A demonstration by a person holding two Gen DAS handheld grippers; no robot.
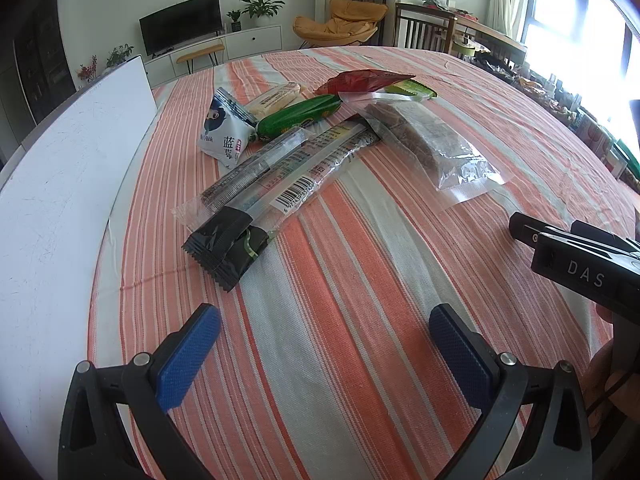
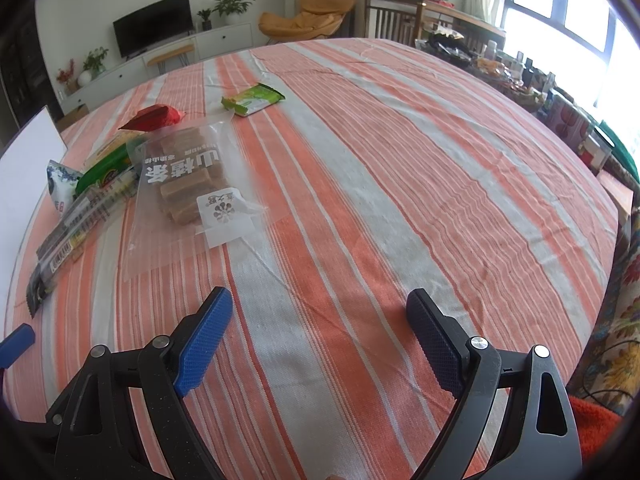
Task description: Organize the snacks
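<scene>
Striped orange-and-white tablecloth fills both views. White board along left edge of left wrist frame, just beside the snack pile. Clear bag of brown bars left of centre in right wrist view, lying flat; same bag upper centre-right in left wrist view. Long barcode-labelled packs centre of left wrist frame, overlapping, black sawtooth end toward camera. Blue-and-white pouch and green wrapper behind them, touching. Red packet at back of pile. Green-yellow packet upper centre of right wrist frame, apart from the rest. Left gripper bottom of frame, fingers spread wide, holding nothing, above bare cloth. Right gripper same: wide apart, nothing between pads, near the clear bag's corner.
</scene>
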